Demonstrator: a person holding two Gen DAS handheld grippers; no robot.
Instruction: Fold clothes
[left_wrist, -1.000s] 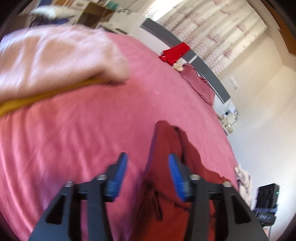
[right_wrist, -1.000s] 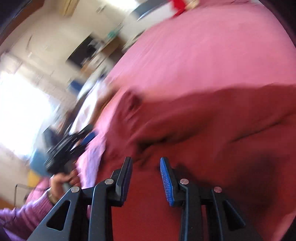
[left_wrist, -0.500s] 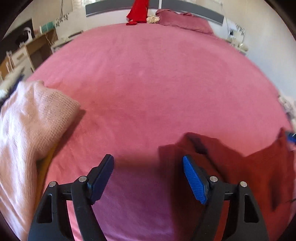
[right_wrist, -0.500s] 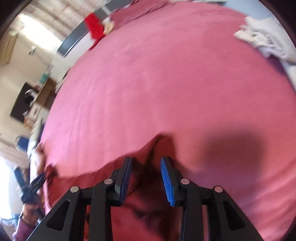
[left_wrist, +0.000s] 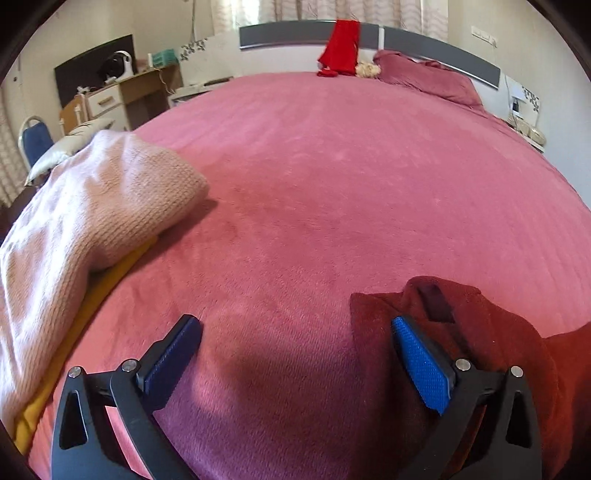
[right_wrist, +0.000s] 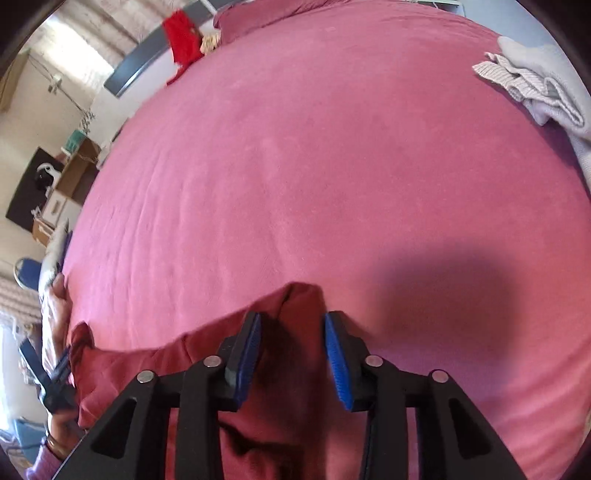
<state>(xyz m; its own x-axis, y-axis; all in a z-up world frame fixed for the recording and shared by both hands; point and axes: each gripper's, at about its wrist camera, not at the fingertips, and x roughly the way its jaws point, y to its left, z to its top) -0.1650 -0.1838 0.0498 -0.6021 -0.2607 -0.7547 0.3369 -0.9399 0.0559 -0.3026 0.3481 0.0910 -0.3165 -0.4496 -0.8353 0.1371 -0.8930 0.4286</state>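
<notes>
Pink bedspread (left_wrist: 314, 177) bears a maroon garment (right_wrist: 295, 387); left gripper (left_wrist: 295, 354) gapes empty; right gripper (right_wrist: 291, 350) half-parted astride its fold.

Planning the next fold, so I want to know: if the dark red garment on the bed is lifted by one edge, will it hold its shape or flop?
The dark red garment will probably flop: it already lies in soft creases on the pink bedspread. It looks like thin cloth, so likely light. A raised fold stands between the open right gripper fingers; pinching it would likely drag the rest along.
</notes>
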